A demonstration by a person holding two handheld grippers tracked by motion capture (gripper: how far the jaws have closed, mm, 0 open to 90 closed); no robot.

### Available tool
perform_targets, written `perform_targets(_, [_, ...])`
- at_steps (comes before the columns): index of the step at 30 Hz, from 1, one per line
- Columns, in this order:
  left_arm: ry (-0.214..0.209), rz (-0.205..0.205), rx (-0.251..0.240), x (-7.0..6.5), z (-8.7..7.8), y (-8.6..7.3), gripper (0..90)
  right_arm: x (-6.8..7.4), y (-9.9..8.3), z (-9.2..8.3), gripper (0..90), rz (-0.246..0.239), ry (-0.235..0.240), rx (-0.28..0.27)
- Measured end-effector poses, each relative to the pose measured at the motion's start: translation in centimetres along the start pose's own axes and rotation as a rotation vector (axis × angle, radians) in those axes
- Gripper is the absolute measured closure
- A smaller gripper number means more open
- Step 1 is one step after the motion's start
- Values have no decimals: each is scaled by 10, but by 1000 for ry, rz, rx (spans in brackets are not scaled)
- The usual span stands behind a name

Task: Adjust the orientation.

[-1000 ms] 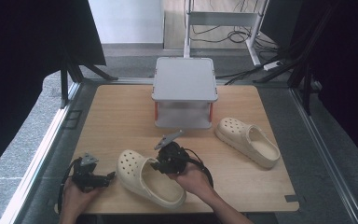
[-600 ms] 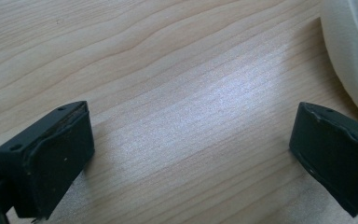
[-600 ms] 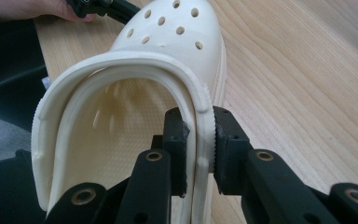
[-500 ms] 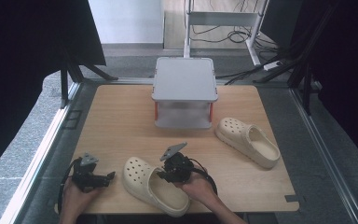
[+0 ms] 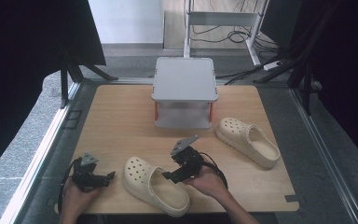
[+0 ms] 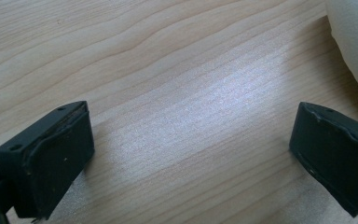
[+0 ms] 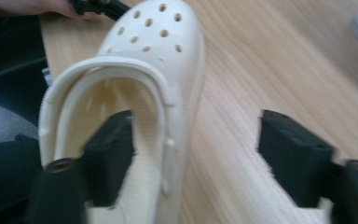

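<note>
Low in the middle of the high view, a cream-coloured perforated foam clog [image 5: 154,183] lies on the pale wooden table [image 5: 121,121], toe pointing to the upper left, heel toward the bottom edge. The right gripper [image 5: 173,176] sits just right of it, at the shoe's open side. Its jaws have just been opening and now stand wide apart: in the right gripper view one black jaw hangs over the inside of the clog [image 7: 135,93], the other over bare wood at the right, with the shoe's side wall between them and neither pad pressing on it.

At the lower left of the high view the left gripper [image 5: 106,177] rests low over the table, its jaws spread wide with only wood grain between them; the clog's pale edge [image 6: 354,42] peeks in at the upper right of the left gripper view.

A second cream clog [image 5: 248,141] lies well apart at the right, near a small grey two-tier shelf stand [image 5: 184,91] at the upper centre.
</note>
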State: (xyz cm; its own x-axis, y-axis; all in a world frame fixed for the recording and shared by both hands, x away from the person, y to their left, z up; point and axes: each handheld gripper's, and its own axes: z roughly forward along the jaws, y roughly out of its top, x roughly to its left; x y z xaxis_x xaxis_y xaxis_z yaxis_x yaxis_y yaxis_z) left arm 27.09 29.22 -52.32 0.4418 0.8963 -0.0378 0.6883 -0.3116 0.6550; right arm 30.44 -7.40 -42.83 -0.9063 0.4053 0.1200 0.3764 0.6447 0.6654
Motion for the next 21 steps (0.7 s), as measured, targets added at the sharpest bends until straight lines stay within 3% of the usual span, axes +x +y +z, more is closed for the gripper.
perform_targets(2, [1, 0, 0, 0, 0, 0, 0, -3, -1, -3, 140, 1, -22, 3])
perform_targets(4, [1, -1, 0, 0, 0, 0, 0, -6, -3, -7, 128, -4, -38, 20])
perform_targets(11, [1, -1, 0, 0, 0, 0, 0, -17, -11, -19, 3, 4, -92, 9])
perform_targets(21, [4, -2, -2, 0, 0, 0, 0, -45, -31, -41, 0, 58, -137, 14])
